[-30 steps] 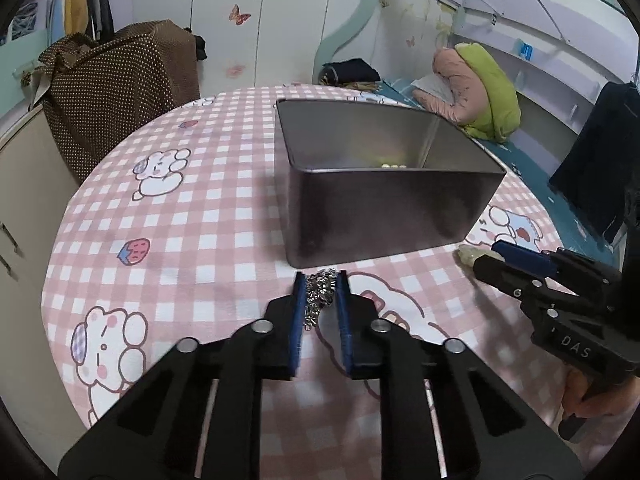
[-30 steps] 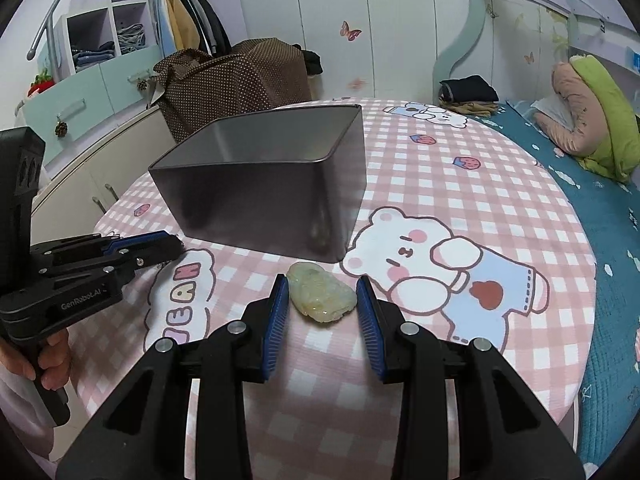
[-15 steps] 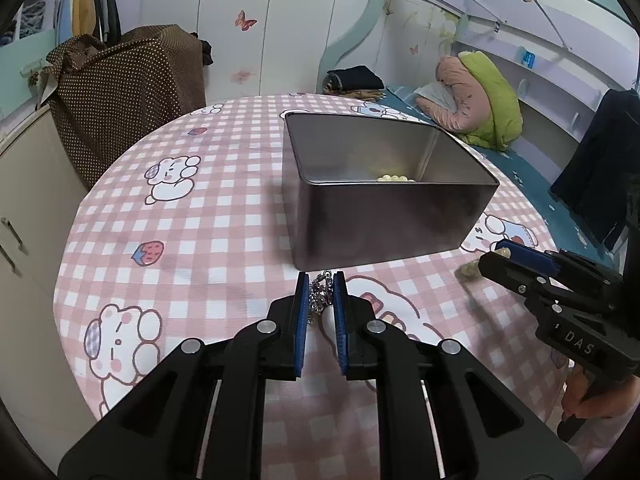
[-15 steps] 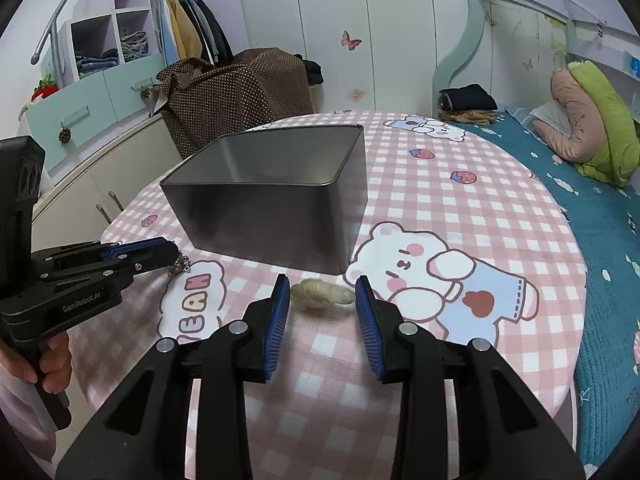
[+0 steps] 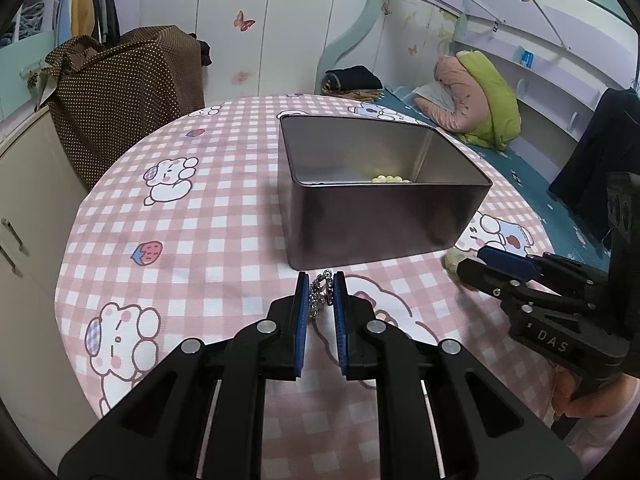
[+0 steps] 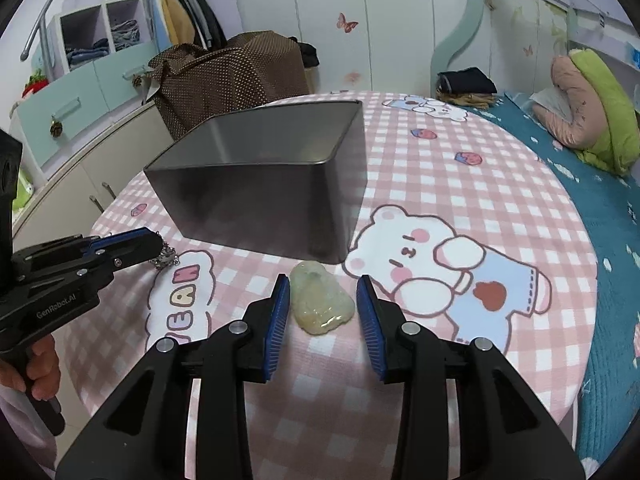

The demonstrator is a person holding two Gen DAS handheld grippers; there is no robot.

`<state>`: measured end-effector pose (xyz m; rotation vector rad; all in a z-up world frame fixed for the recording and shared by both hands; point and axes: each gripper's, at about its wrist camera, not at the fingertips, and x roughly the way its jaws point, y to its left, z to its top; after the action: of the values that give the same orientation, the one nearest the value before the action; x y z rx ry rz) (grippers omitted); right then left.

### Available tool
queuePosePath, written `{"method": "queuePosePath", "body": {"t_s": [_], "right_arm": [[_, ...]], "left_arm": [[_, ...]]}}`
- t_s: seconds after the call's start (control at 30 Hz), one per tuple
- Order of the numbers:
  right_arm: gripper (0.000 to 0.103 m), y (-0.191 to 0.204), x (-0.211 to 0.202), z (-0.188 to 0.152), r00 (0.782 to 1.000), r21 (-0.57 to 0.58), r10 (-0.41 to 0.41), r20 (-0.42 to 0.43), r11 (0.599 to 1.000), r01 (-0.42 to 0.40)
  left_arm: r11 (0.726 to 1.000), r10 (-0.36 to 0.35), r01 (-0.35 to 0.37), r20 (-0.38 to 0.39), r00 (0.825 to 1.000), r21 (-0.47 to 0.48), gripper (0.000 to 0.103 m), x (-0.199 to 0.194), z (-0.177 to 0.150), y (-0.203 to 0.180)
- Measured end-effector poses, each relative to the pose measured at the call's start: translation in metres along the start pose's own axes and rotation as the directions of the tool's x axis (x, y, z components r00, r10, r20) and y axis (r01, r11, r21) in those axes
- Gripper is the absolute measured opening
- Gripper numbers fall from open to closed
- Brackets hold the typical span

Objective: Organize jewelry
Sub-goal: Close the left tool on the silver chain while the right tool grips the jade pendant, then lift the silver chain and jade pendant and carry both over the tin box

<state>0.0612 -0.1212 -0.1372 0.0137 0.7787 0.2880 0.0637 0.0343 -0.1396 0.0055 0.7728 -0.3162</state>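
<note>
A grey metal tin (image 5: 380, 224) (image 6: 256, 208) stands mid-table on the pink checked cloth, with pale yellow beads (image 5: 390, 179) lying inside it. My left gripper (image 5: 320, 292) (image 6: 154, 246) is shut on a silver chain (image 5: 320, 298) (image 6: 165, 258) just in front of the tin's near wall. My right gripper (image 6: 322, 304) (image 5: 470, 262) is closed on a pale green pendant (image 6: 320, 300) (image 5: 454, 260) by the tin's corner, its blue pads against both sides. The two grippers sit side by side, apart from each other.
A brown dotted bag (image 5: 120, 92) (image 6: 232, 76) stands behind the table. A cabinet (image 5: 24, 200) lies to the left and a bed with pillows (image 5: 480, 96) to the right. A person's hand (image 6: 36, 368) (image 5: 580, 396) holds each handle. The round table's edge curves close on the left.
Both views have drawn slightly up and back, so the tin looks smaller and shows more of its inside. The pendant has turned between the right pads. The chain stays in the left pads.
</note>
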Motion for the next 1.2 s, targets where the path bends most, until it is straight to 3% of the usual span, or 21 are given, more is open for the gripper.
{"method": "queuePosePath", "body": {"t_s": [0.13, 0.23, 0.5, 1.2], "right_arm": [[0.04, 0.007, 0.005, 0.004, 1.0, -0.049, -0.016, -0.017, 0.999, 0.015], [0.032, 0.016, 0.006, 0.003, 0.997, -0.13, -0.073, -0.018, 0.989, 0.07], [0.026, 0.003, 0.002, 0.004, 0.999, -0.036, -0.036, -0.004, 0.999, 0.036], [0.026, 0.005, -0.035, 0.022, 0.994, -0.025, -0.039, 0.103, 0.999, 0.042]], "left_arm": [[1.0, 0.001, -0.001, -0.008, 1.0, -0.009, 0.012, 0.003, 0.0, 0.002], [1.0, -0.001, 0.001, -0.009, 1.0, -0.015, 0.012, 0.003, 0.0, 0.003], [1.0, -0.009, 0.009, 0.004, 1.0, -0.016, 0.012, 0.0, 0.001, 0.004], [0.999, -0.036, 0.034, 0.087, 0.996, 0.029, 0.012, -0.026, 0.02, -0.013]]}}
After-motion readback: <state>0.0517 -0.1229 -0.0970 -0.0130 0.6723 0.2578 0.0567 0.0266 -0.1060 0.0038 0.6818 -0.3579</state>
